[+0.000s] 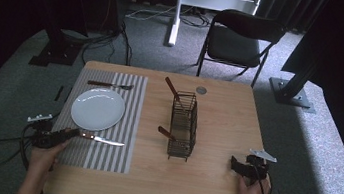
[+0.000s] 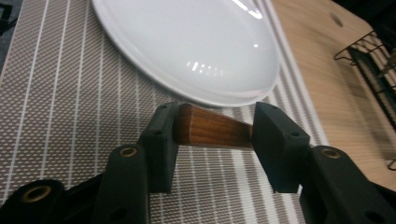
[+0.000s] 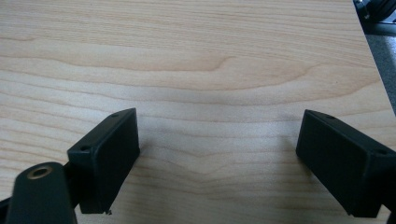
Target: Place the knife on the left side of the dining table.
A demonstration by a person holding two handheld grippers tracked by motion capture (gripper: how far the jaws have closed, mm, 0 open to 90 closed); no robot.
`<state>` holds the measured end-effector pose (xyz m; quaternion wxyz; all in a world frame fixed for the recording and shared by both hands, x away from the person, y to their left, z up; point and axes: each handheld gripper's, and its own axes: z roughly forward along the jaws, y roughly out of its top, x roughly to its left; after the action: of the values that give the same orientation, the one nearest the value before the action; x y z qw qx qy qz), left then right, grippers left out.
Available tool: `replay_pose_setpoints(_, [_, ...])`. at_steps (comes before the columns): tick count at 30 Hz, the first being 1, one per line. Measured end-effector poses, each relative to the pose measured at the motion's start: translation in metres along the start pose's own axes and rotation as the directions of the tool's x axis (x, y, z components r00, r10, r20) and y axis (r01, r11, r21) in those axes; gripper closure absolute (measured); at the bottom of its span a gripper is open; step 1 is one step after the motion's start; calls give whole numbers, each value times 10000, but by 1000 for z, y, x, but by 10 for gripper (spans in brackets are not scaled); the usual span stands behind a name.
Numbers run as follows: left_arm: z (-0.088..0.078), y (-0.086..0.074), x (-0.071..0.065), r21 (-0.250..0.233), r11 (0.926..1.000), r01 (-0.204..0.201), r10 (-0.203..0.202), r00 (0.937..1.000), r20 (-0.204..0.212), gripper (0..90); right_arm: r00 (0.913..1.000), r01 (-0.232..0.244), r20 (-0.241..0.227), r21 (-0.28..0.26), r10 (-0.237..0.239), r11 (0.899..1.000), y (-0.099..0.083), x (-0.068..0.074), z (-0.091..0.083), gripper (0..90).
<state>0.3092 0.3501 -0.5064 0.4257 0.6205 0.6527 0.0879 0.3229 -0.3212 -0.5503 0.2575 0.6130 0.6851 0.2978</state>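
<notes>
In the high view the left claw is a dark shape at the near left edge of the striped placemat, and its fingertips cannot be told apart there; the left gripper view settles it: the brown wooden handle of the knife lies between the two black jaws, the left pad looks to be touching the handle's butt end while the right pad stands at or just off the narrower end, so the claw is loosened around the handle, not clenched on it. The knife rests flat on the placemat just in front of the white plate, its thin metal blade pointing toward the wire basket; the blade itself is cut off behind the right jaw in the left gripper view. The plate is smooth and glossy, with its far rim out of frame there. The placemat is a woven weave of grey and pale stripes. A fork lies beyond the plate, small and blurred. Two wooden handles stick out of the black basket, their working ends hidden inside. The right claw sits released over the bare pale wood-grain desk, holding nothing.
</notes>
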Motion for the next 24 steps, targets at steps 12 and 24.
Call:
replay_pose_setpoints(12, [15,-4,2,315,9989,-352,393,9893,-1408,433,10000,2,4,1,-2,10000,0,0,0,126])
replay_pose_setpoints(24, [25,-10,1,612,9962,-612,729,9745,-2120,407,10000,3,-1,0,-3,10000,0,0,0,126])
